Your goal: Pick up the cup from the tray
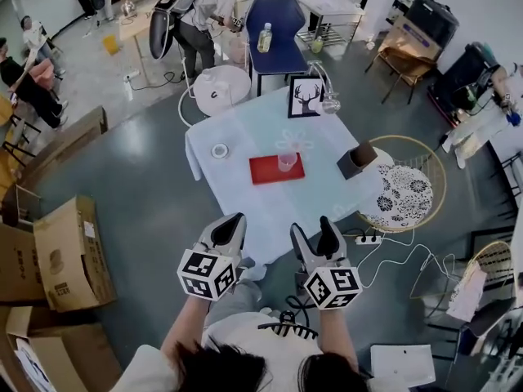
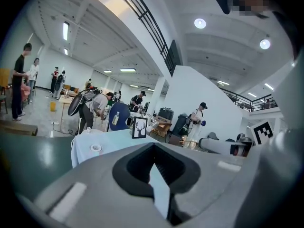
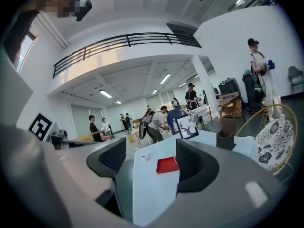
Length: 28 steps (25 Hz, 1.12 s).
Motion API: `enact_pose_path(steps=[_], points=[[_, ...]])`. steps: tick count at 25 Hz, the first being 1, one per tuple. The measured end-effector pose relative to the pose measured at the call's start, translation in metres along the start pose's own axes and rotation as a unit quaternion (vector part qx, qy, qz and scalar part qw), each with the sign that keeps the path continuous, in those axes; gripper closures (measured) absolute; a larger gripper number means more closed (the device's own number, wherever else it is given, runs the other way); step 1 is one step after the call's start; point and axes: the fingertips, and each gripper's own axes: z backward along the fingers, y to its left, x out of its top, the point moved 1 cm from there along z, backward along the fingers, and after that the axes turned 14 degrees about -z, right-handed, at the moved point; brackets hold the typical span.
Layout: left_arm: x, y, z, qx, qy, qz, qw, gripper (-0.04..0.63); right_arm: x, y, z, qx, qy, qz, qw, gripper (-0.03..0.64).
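A wide hall with a grey floor lies around a pale-clothed desk [image 1: 327, 194], with people at other tables far behind and cardboard boxes [image 1: 69, 251] off to the left. The red tray [image 1: 270, 170] lies mid-desk, and the clear cup [image 1: 287, 160] stands upright on its right part. A tape roll [image 1: 220, 150] sits to the tray's left, a framed deer picture [image 1: 306, 96] stands at the far edge, and a dark box [image 1: 357, 159] sits to the right beside a round wicker chair [image 1: 406, 188]. Both tools hover at the near edge, well apart from the tray. The left hand-held gripper [image 1: 233, 220] is clenched on nothing, and in its own view its body hides the tray. The right hand-held gripper [image 1: 313, 227] is released and frames the tray, though the cup is too faint to make out there.
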Motion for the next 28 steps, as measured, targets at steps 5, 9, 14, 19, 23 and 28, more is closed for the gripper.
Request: enact_pose_path(steps=[5,9,14,19,23,28], points=[[0.005,0.02,-0.02,-0.026,0.005,-0.011,0.9996,0.595,0.0,-0.001,-0.027,-0.019,-0.008,-0.004,1.0,0.276],[0.007,0.036,-0.033,-0.038,0.008,-0.016,0.9991,0.595,0.004,0.002,-0.045,-0.026,-0.013,0.01,1.0,0.27],[0.008,0.043,-0.049,-0.05,0.015,-0.015,0.9985,0.595,0.009,0.0,-0.064,-0.035,-0.006,0.029,0.999,0.249],[0.007,0.046,-0.067,-0.061,0.023,-0.015,0.9978,0.595,0.01,-0.004,-0.083,-0.031,0.008,0.043,0.999,0.227],[0.005,0.048,-0.082,-0.06,0.027,-0.011,0.9978,0.595,0.007,-0.012,-0.093,-0.024,0.027,0.049,0.998,0.222],[0.007,0.058,-0.101,-0.04,0.028,-0.009,0.9988,0.595,0.006,-0.029,-0.116,-0.021,0.04,0.061,0.997,0.213]])
